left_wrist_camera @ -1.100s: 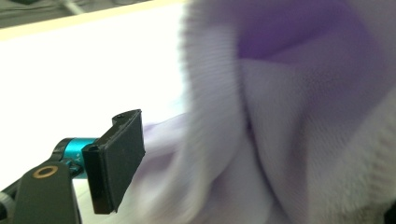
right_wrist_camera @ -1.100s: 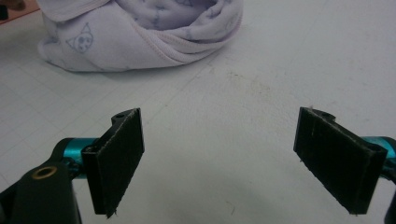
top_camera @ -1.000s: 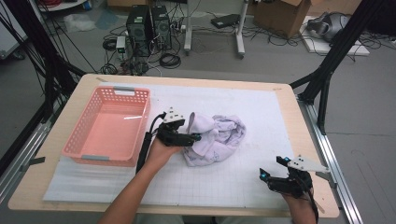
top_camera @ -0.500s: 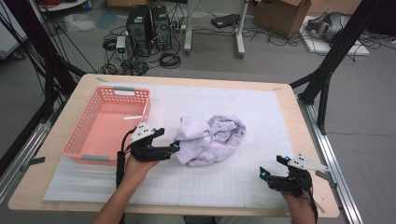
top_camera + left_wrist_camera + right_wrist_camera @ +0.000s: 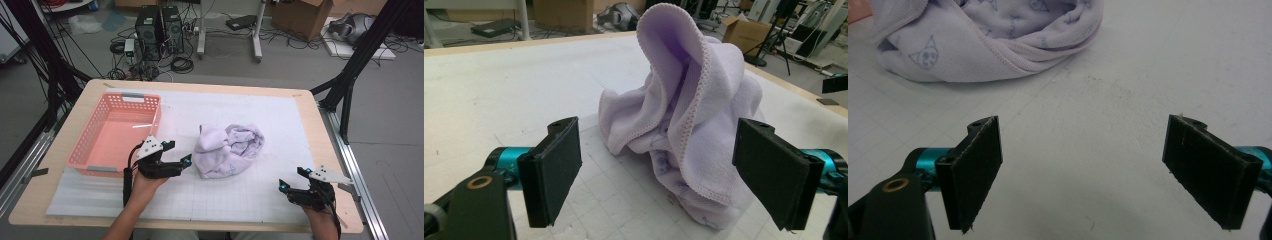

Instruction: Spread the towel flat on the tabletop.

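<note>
A crumpled lilac towel point(image 5: 230, 150) with small printed faces lies in a heap on the white grid mat, one fold standing up point(image 5: 684, 100). My left gripper point(image 5: 179, 152) rests just left of it, pointing at it. It is open, and its jaws stand apart short of the cloth point(image 5: 664, 172). Near the table's front right corner my right gripper point(image 5: 291, 178) is also open above bare mat point(image 5: 1093, 175), nothing between its pads. From there the towel point(image 5: 988, 45) lies farther off, up and to the left.
A pink slatted basket point(image 5: 132, 97) stands on the left of the table, close behind my left hand. The white mat point(image 5: 280, 120) covers most of the wooden tabletop. Black frame legs, computers and cables stand on the floor beyond the far edge.
My left gripper has drawn back from the towel, left and toward the person, and now stands open beside it. The towel has settled into a heap. The right gripper has not moved.
</note>
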